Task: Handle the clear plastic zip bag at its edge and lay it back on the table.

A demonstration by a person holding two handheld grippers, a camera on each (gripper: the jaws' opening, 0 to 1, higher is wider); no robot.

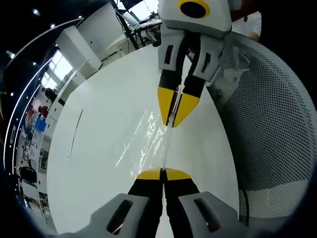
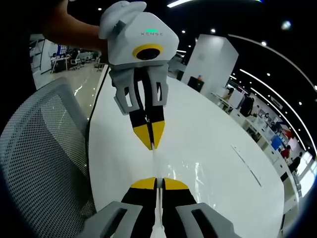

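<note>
In the left gripper view, the left tool sits at the bottom with its two yellow tips pressed tight together on the near edge of the clear bag. The bag is hard to see, but shiny streaks show it stretched out just above the white worktop. Across from it, the right tool points down, and its yellow tips are closed on the far edge of the bag. In the right gripper view, the right tool is at the bottom, its tips shut on a thin clear edge of the bag. The left tool hangs across from it, tips pinched together on the other edge. A gray mesh chair stands beside the worktop. A black line is marked on the worktop, well apart from the bag.
</note>
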